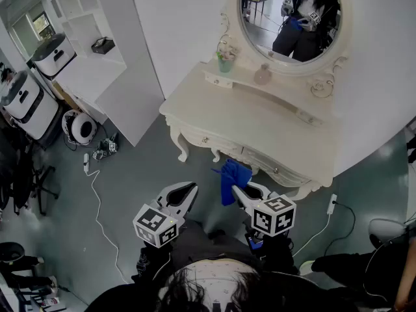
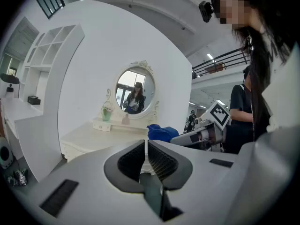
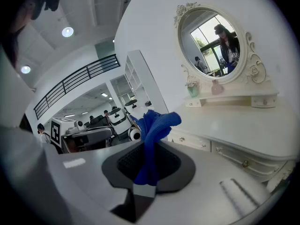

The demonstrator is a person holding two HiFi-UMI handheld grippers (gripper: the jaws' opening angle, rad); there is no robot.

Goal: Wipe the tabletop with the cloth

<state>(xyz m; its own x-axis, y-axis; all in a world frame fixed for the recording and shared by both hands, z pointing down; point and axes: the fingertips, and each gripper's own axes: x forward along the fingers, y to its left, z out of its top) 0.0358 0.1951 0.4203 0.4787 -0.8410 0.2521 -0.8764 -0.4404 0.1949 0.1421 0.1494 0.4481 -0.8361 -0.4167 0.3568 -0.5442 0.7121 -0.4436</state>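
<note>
Before cream tabletop point(image 1: 260, 119) w/ oval mirror point(image 1: 292, 18): R hand-held gripper point(image 1: 239, 191) pinching blue cloth point(image 1: 229, 174), L hand-held gripper point(image 1: 191, 189) closed, empty.

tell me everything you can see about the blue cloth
The cloth is bright blue, soft-looking fabric, bunched into a crumpled wad. The right claw is shut on its lower part, and the loose end stands out past the jaws in folds. It is held in the air in front of the white dressing table, not on the tabletop. Only that claw touches it; the left claw is apart from it, shut on nothing.
</note>
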